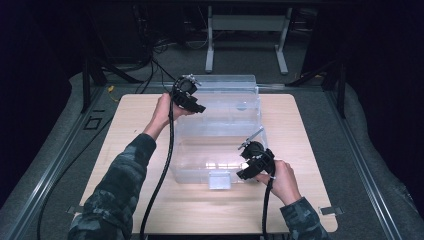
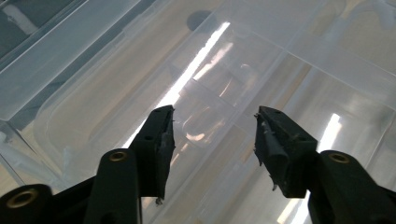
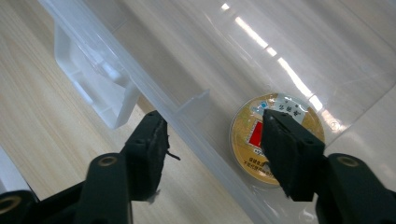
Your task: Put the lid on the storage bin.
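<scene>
- Your left gripper sits at upper centre-left of the high view, at the far left corner of the clear plastic bin. That corner placement suits steadying or lifting the bin from its far side.
- In the left gripper view its jaws stand apart, with clear plastic panels behind them. I cannot tell whether either pad touches the plastic; nothing is visibly clamped.
- The clear plastic bin lies at the centre of the high view on the wooden table, its lid standing open at the far edge. Its front latch hangs at the near wall, lower centre.
- Your right gripper sits right of centre in the high view, at the bin's near right corner, diagonally opposite the left one. In my judgement, opposite corners give you a balanced two-handed hold.
- In the right gripper view its jaws are apart and straddle the bin's near rim: one pad outside over the table, the other inside. Neither pad visibly presses on the wall, so no grip is made yet.
- A round gold sticker on the bin's floor shows centre-right of that view, partly behind the inner pad.
</scene>
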### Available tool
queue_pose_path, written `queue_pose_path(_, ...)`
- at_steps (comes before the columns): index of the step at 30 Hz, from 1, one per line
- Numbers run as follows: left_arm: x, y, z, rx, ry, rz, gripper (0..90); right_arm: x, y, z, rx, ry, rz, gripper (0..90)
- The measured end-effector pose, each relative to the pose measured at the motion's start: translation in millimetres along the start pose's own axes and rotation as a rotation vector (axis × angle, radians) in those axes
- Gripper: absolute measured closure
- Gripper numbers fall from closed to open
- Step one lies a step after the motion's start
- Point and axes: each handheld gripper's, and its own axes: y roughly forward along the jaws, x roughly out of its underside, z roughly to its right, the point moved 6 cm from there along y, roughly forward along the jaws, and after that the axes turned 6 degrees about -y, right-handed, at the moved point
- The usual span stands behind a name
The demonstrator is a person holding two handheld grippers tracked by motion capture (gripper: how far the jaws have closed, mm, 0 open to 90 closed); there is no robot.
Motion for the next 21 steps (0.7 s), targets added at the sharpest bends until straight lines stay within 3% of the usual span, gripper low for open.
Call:
queue_pose_path(4, 0.8, -1.3, -0.4, -0.009, -0.004, 0.005, 59.4, 1.9, 1.3, -2.6, -0.003, 0.024, 0.010, 49.1)
queue_pose_path(7, 1.3, -1.4, -1.2, 0.001, -0.013, 0.005, 62.3, 2.1, 2.7, -5.2, -0.005, 0.025, 0.007, 59.4)
queue_pose_path(13, 1.9, -1.9, -0.1, -0.001, -0.007, -0.008, 67.4, 2.1, 4.4, -8.6, 0.031, 0.035, 0.009, 59.1)
queue_pose_path(17, 1.4, -2.2, 1.4, -0.005, 0.007, -0.019, 70.0, 4.0, 6.3, -9.1, 0.006, 0.064, 0.053, 58.6)
queue_pose_path(21, 1.4, -3.0, 2.4, -0.001, 0.009, -0.025, 71.6, 4.5, 6.7, -9.2, 0.017, 0.068, 0.074, 57.9)
